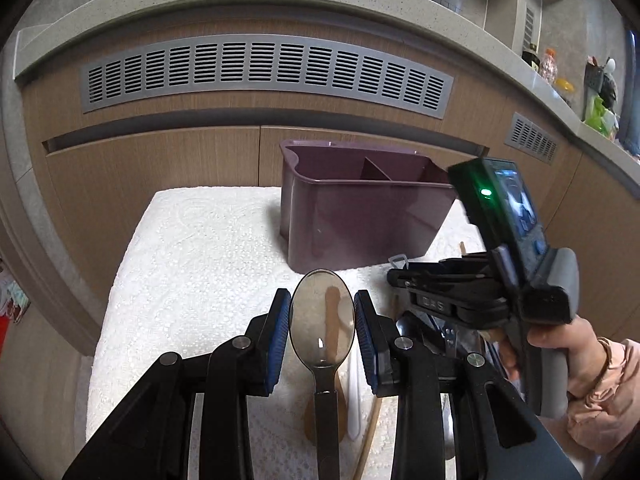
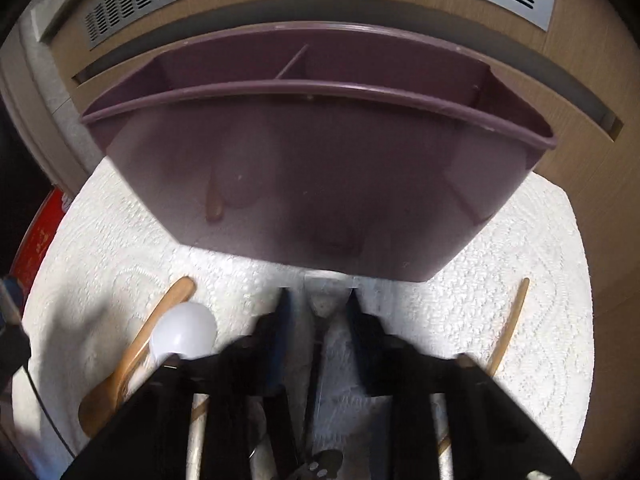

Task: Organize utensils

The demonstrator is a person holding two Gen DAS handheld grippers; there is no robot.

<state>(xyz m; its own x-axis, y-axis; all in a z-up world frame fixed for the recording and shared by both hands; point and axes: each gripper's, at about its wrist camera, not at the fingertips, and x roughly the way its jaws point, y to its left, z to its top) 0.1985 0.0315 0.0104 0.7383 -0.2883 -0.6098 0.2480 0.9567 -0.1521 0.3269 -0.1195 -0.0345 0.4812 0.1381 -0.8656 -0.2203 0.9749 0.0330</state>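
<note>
My left gripper (image 1: 322, 330) is shut on a smoky translucent plastic spoon (image 1: 322, 320), its bowl up between the blue pads and lifted off the white cloth (image 1: 192, 264). Behind it stands the purple divided caddy (image 1: 360, 208), which shows nothing inside. A hand in a pink sleeve holds my right gripper (image 1: 396, 276) low over the cloth, right of the spoon. In the blurred right wrist view, my right gripper (image 2: 319, 300) straddles a clear plastic utensil (image 2: 324, 294) just in front of the caddy (image 2: 320, 168). The blur hides whether the pads press on it.
A wooden spoon (image 2: 132, 356) and a white spoon (image 2: 184, 334) lie left of the right gripper, and a wooden stick (image 2: 508, 332) to its right. Metal utensils (image 1: 452, 336) lie under the right gripper. Wooden cabinet fronts with a grey vent grille (image 1: 264, 72) rise close behind the caddy.
</note>
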